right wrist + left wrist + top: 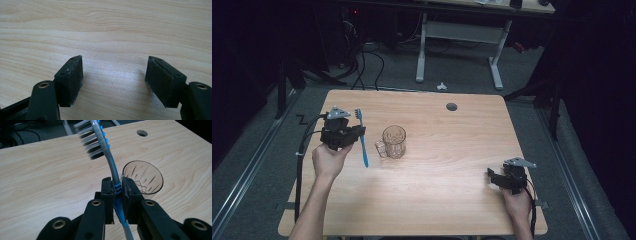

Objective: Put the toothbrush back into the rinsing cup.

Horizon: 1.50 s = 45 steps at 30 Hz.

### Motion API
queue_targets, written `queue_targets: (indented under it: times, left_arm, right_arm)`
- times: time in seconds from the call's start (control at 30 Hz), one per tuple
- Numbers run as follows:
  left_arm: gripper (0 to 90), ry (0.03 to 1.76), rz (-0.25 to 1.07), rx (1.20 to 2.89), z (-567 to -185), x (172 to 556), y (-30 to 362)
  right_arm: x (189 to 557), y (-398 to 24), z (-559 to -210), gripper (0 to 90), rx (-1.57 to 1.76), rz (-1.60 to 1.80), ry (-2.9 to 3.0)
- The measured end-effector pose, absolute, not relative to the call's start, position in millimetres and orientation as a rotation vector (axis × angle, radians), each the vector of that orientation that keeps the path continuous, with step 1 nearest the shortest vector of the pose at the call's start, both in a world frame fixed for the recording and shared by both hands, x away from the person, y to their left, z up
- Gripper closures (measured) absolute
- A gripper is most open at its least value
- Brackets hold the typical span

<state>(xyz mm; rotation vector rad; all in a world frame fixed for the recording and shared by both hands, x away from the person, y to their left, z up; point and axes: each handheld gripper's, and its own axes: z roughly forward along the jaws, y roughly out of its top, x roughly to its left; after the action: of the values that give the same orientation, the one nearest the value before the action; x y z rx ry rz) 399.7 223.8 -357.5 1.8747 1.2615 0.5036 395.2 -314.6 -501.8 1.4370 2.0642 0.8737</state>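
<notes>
The left gripper [358, 131] clamps a toothbrush [362, 140] at mid-handle, bristles up, long axis near vertical. The glass [394, 141] stands just to its right on the table [437, 200], so the left hand is nearer. The right gripper [113, 75] rests open and empty, well apart.

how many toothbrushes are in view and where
1. The toothbrush is clamped by its blue-and-grey handle in the left gripper, bristle head up, just left of the glass mug in the high view. None seems hidden.
</notes>
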Motion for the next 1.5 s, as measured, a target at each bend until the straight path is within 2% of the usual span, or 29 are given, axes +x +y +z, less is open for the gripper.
queue_targets:
  times: [1.5]
  left_arm:
    - [80.6, 1.217, 0.607, 1.803, -342, 426, 203]
  right_arm:
    - [395, -315, -502, 30.5, 1.439, 0.873, 2.064]
